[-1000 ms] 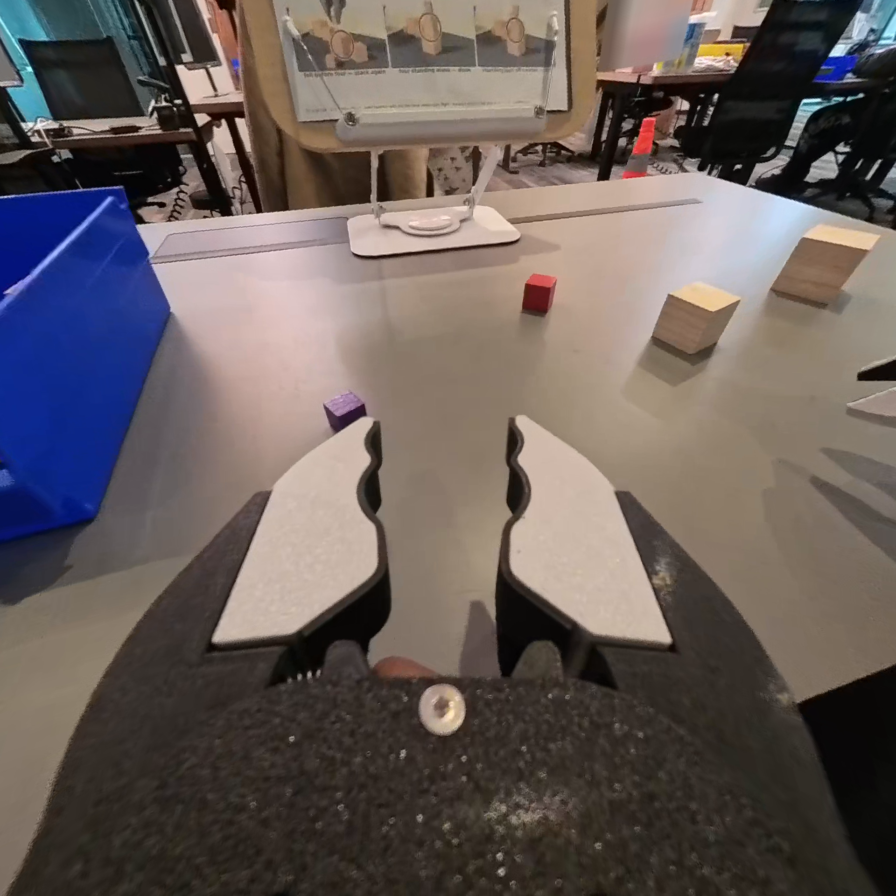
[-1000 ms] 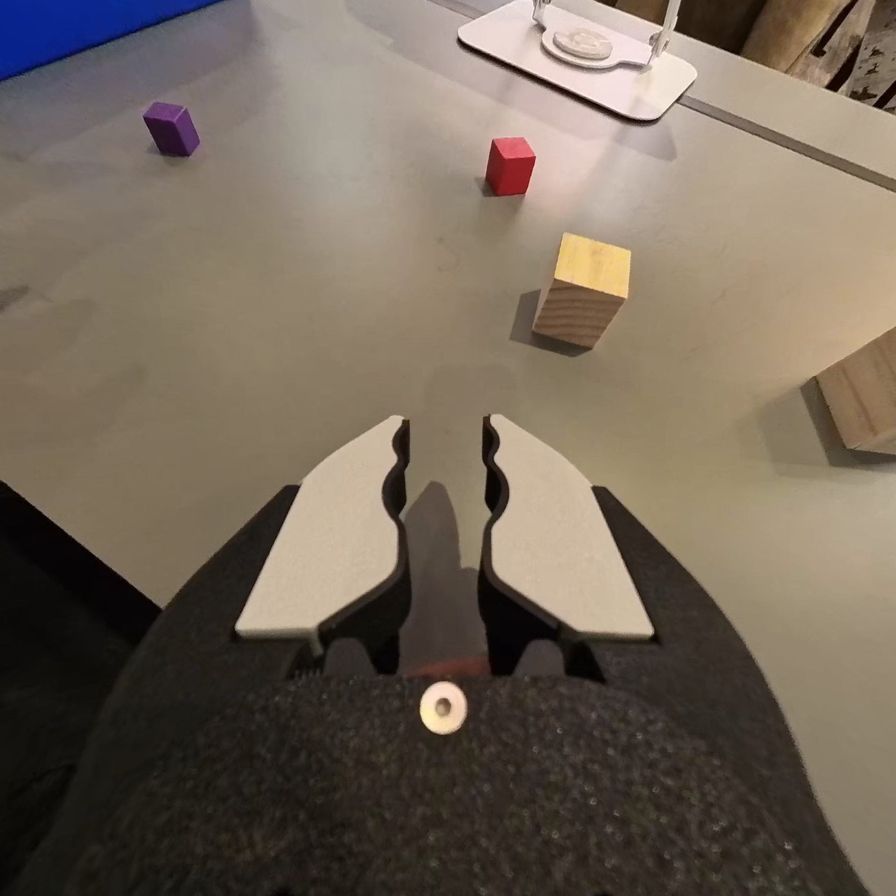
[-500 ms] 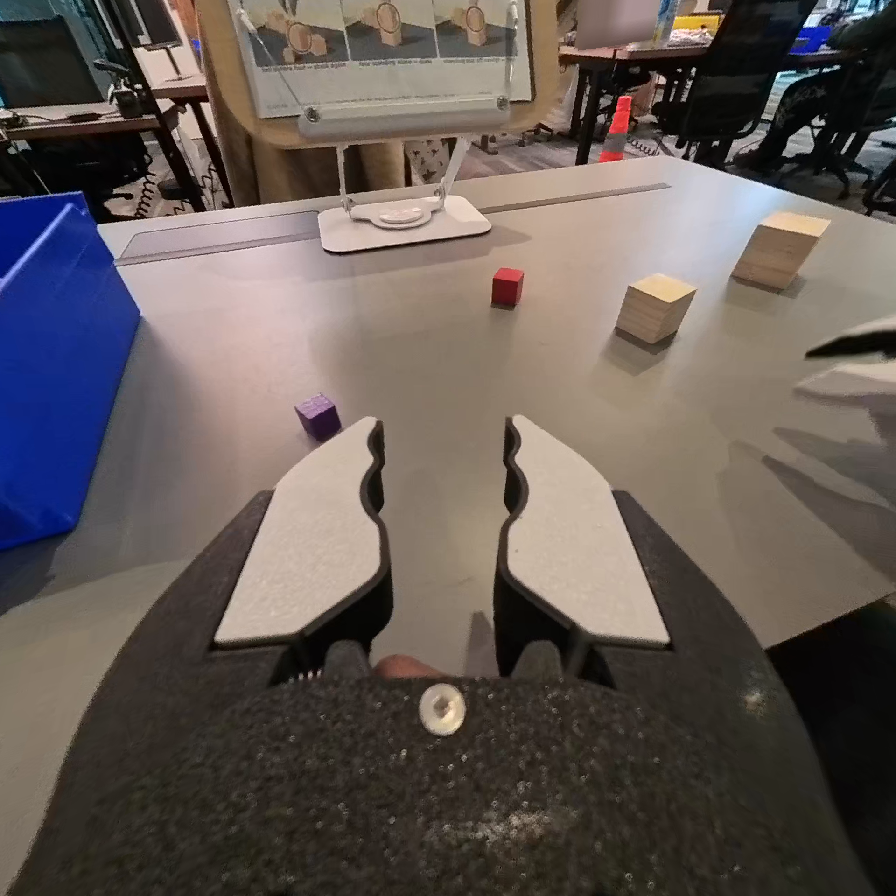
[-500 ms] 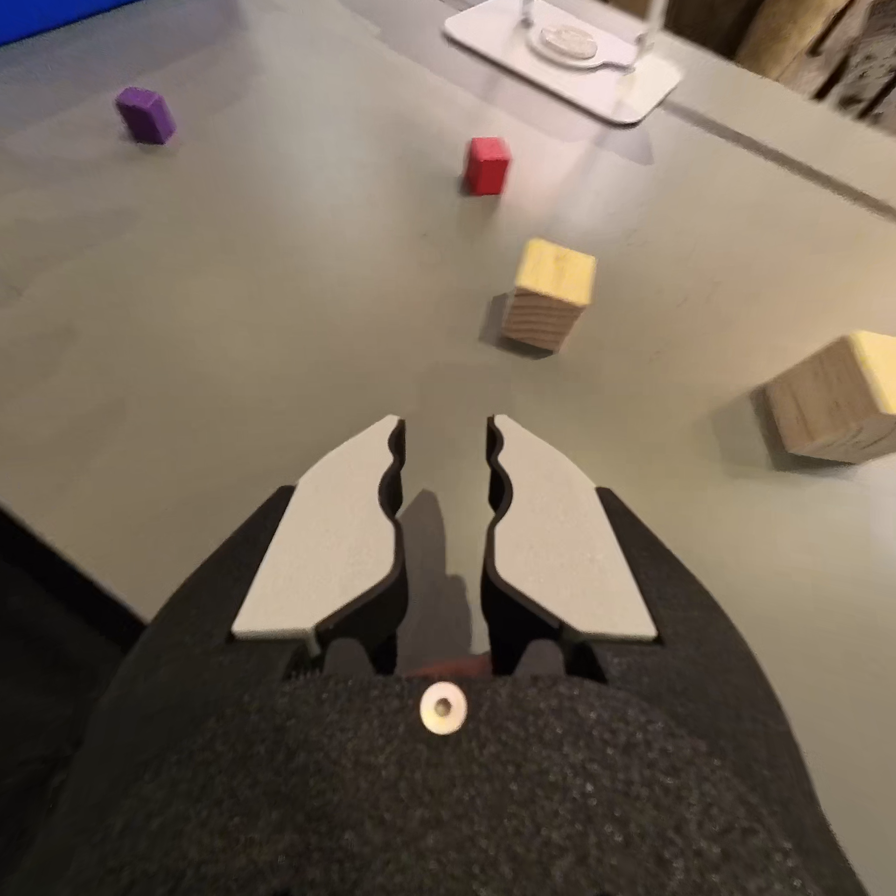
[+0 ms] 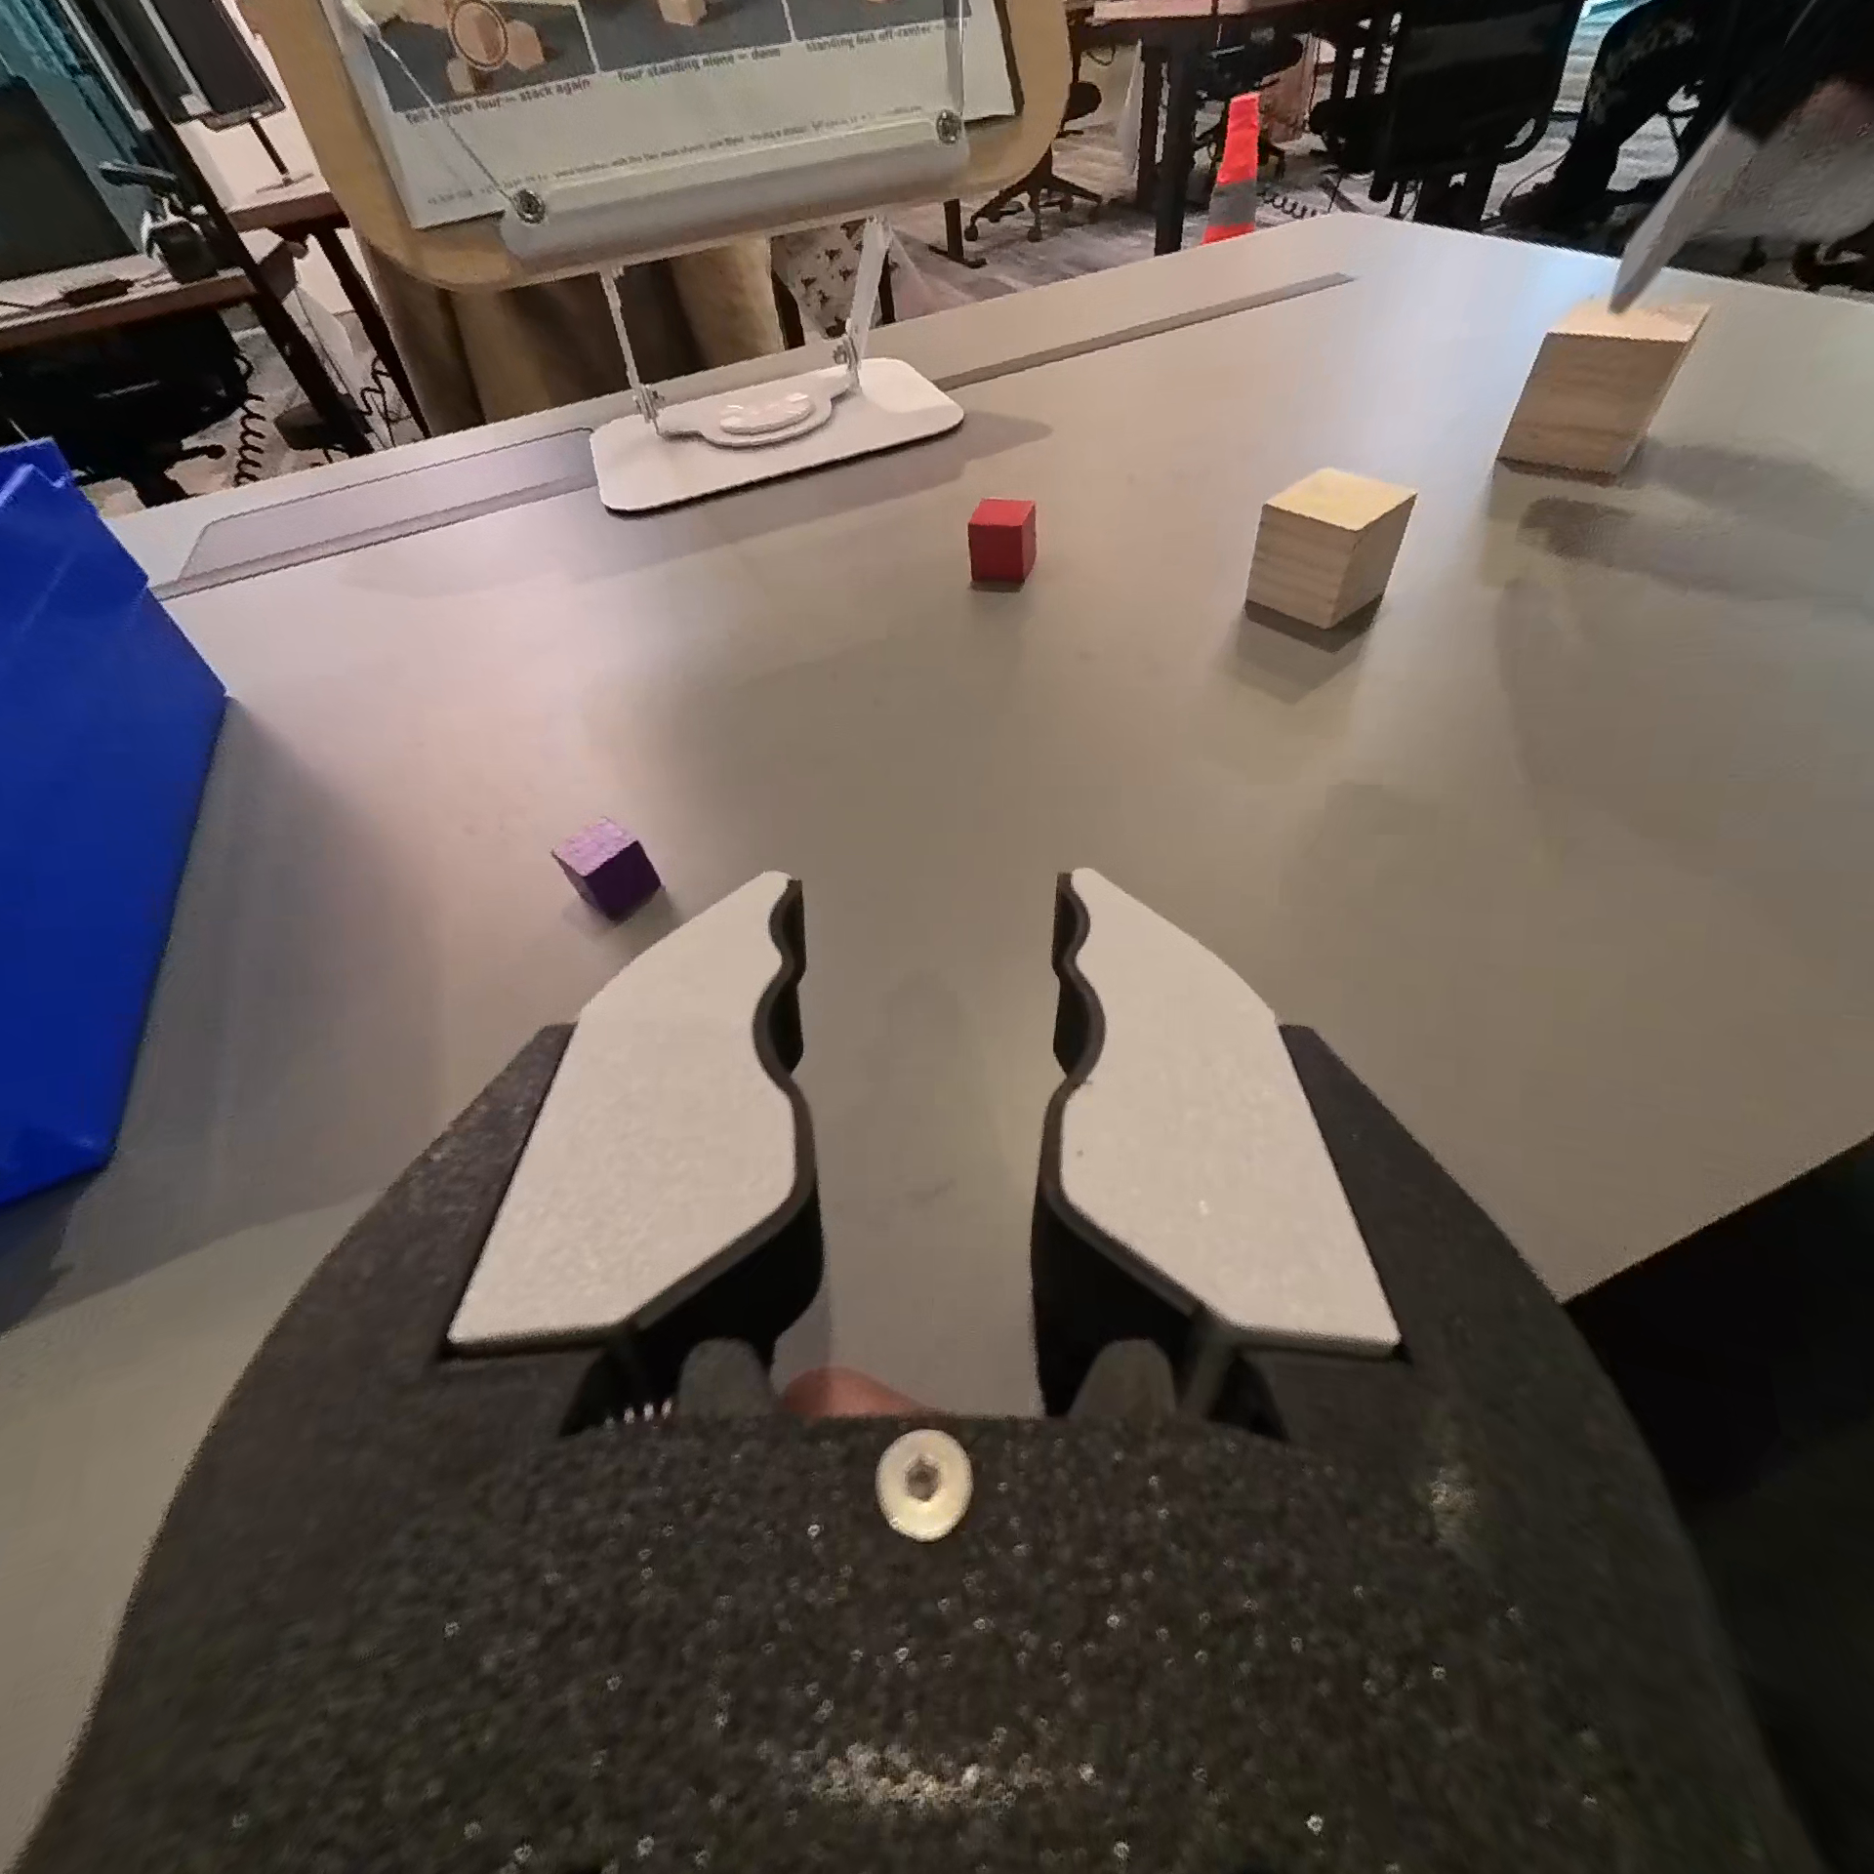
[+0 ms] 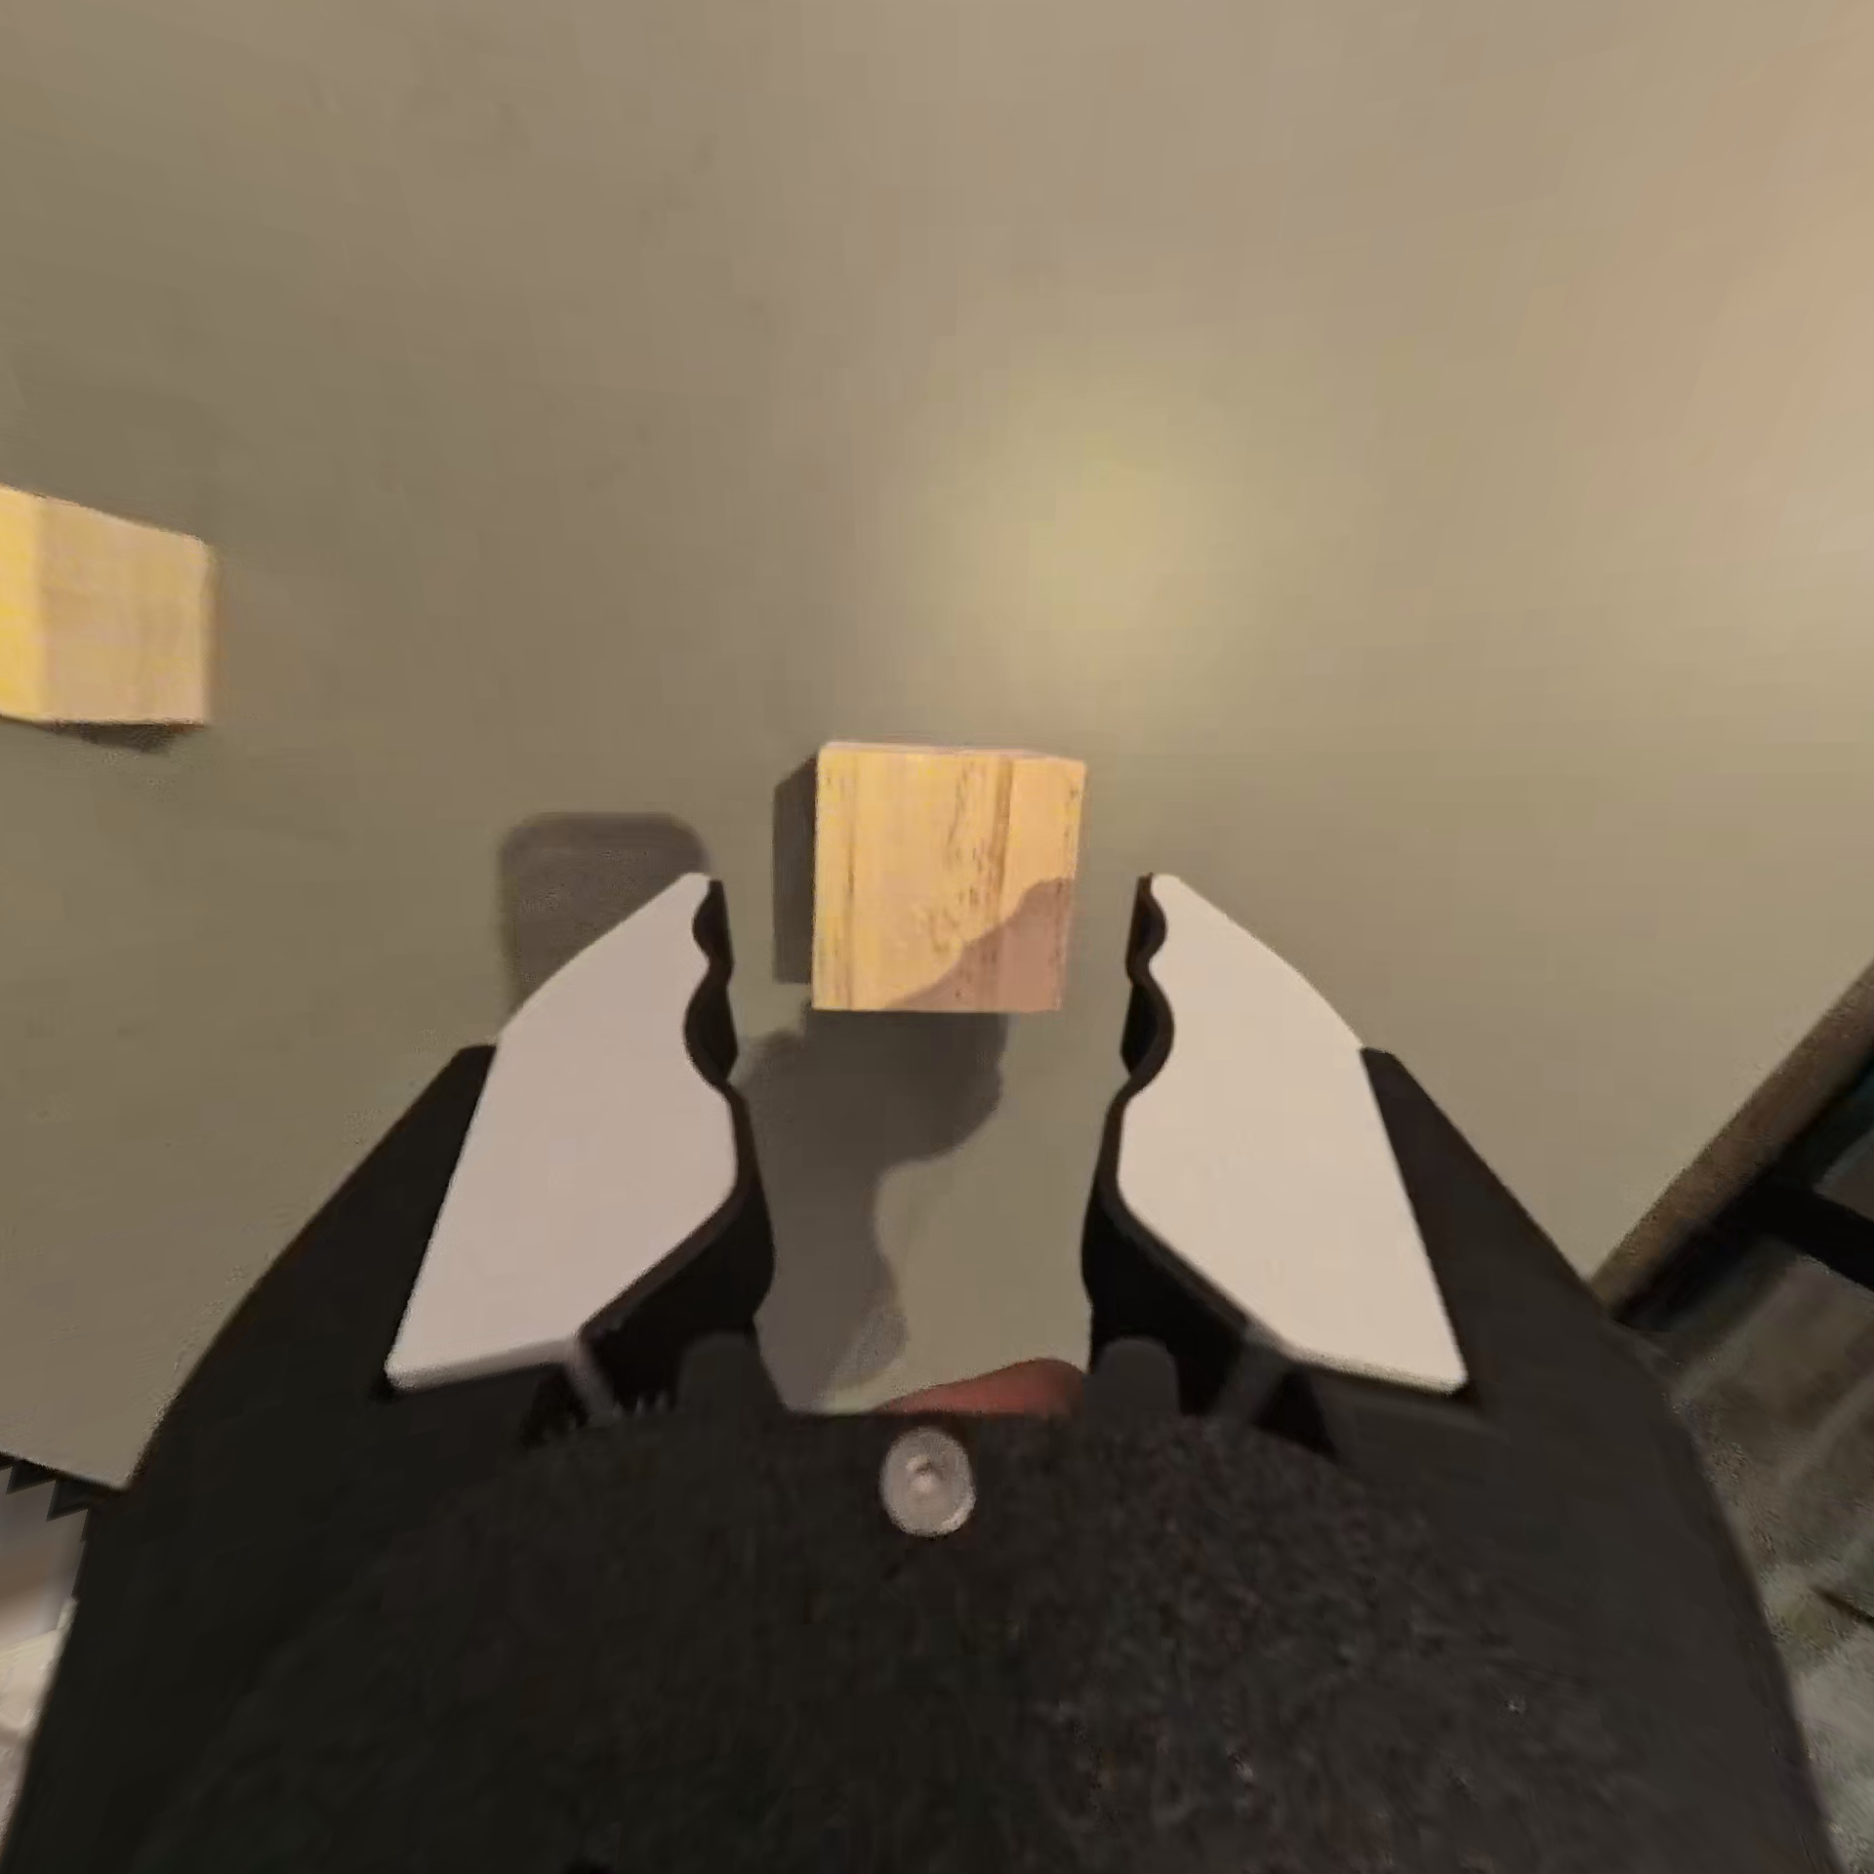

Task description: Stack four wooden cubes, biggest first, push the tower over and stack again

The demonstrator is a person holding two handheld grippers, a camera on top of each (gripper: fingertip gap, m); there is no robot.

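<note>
Four cubes sit apart on the grey table (image 5: 913, 730): a purple cube (image 5: 606, 867), a red cube (image 5: 1002, 539), a medium wooden cube (image 5: 1328, 548) and a large wooden cube (image 5: 1597, 385). My left gripper (image 5: 928, 892) is open and empty, low over the table, just right of the purple cube. My right gripper (image 6: 928, 892) is open wide and points down over the large wooden cube (image 6: 943, 877), which lies in line with the gap between its fingertips. The medium cube (image 6: 101, 608) lies to its left. One right finger (image 5: 1663, 233) shows above the large cube.
A blue bin (image 5: 81, 811) stands at the left edge of the table. A sign holder on a white base (image 5: 776, 421) stands at the back. The table's right edge (image 6: 1724, 1115) runs close to the large cube. Office desks and chairs lie beyond. My right fingertips sit around 45 cm from my left ones.
My right gripper has swung right and tipped down over the large wooden cube, and its jaws have opened wider. My left gripper has shifted only slightly and stays open.
</note>
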